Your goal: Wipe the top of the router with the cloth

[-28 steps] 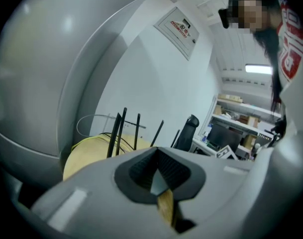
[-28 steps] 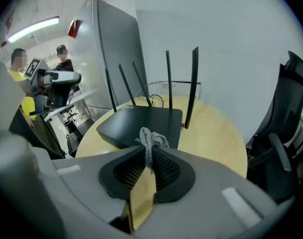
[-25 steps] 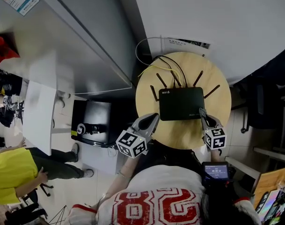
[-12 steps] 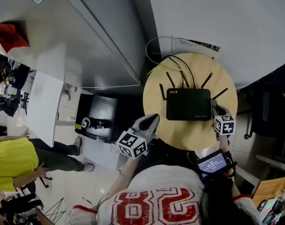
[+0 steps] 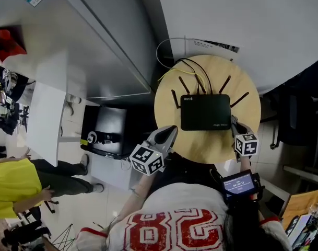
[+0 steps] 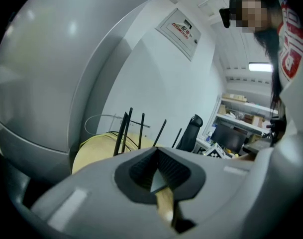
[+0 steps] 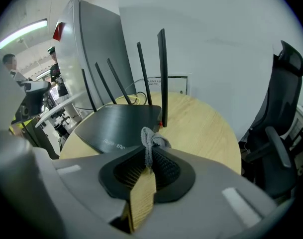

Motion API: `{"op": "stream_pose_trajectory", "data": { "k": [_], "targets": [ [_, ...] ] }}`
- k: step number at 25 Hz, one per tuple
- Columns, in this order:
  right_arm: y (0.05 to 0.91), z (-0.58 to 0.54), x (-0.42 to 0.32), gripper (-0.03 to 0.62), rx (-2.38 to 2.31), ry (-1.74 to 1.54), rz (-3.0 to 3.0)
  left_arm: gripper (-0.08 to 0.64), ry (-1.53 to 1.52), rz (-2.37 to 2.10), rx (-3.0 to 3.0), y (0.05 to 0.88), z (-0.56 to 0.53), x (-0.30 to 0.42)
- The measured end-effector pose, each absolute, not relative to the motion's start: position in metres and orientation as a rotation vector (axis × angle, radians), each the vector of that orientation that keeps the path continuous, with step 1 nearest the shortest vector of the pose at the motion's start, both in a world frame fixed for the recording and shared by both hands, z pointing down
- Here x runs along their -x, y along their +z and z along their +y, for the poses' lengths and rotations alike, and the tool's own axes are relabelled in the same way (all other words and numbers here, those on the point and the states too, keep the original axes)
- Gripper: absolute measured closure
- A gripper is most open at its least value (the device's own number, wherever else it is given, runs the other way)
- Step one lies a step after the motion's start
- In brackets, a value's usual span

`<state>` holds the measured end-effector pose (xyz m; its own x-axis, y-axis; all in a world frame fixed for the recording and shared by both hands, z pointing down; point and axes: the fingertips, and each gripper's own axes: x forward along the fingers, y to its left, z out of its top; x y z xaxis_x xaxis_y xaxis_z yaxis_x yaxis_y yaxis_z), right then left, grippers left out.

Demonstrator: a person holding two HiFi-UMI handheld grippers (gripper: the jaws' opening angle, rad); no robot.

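**Cloth pinched at the router's right edge, not on its top**

The round wooden table (image 5: 211, 146) sits under the router, which takes up the middle of it. Pale wall rises behind the router, and a black office chair (image 7: 278, 133) stands off to its right.

The router (image 5: 205, 112) is a flat black box, lying level. Thin black antennas (image 7: 162, 73) stand up along its back edge. Black and yellow cables (image 5: 190, 69) loop away behind it.

The left gripper (image 5: 172, 130) hangs off the router's front-left corner, over the table's rim. It is clear of the router. Its jaws are together, and in the left gripper view I see nothing between them.

The right gripper (image 5: 234, 121) is just beside the router's right edge, near the front corner, pointing along that side. Its jaws are clamped on the cloth (image 7: 150, 137). That cloth is a small grey bunched scrap sticking out past the jaw tips. From the right gripper view it hangs in front of the router's near corner. Whether it touches the casing I cannot tell. The top of the router is bare and dark.
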<state>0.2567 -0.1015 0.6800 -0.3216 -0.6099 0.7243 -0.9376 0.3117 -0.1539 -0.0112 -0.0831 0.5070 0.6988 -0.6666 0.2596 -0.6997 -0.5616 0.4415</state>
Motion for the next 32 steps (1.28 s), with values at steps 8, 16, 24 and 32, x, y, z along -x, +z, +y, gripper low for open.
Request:
{"op": "stream_pose_trajectory", "data": {
  "k": [8, 16, 24, 32],
  "targets": [
    [0.688, -0.061, -0.252, 0.557, -1.404, 0.866, -2.015, 0.56, 0.1, -0.991, -2.41, 0.508, -0.074, 0.001],
    [0.688, -0.05, -0.257, 0.557, -1.489, 0.921, -1.964, 0.56, 0.095, -0.997, -2.416, 0.506, -0.065, 0.007],
    [0.689, -0.05, -0.234, 0.557, -1.433, 0.935, -1.989, 0.56, 0.081, -1.036, -2.402, 0.505, -0.058, 0.025],
    [0.691, -0.048, -0.205, 0.557, -1.388, 0.949, -2.012, 0.56, 0.068, -1.071, -2.386, 0.506, -0.059, 0.045]
  ]
}}
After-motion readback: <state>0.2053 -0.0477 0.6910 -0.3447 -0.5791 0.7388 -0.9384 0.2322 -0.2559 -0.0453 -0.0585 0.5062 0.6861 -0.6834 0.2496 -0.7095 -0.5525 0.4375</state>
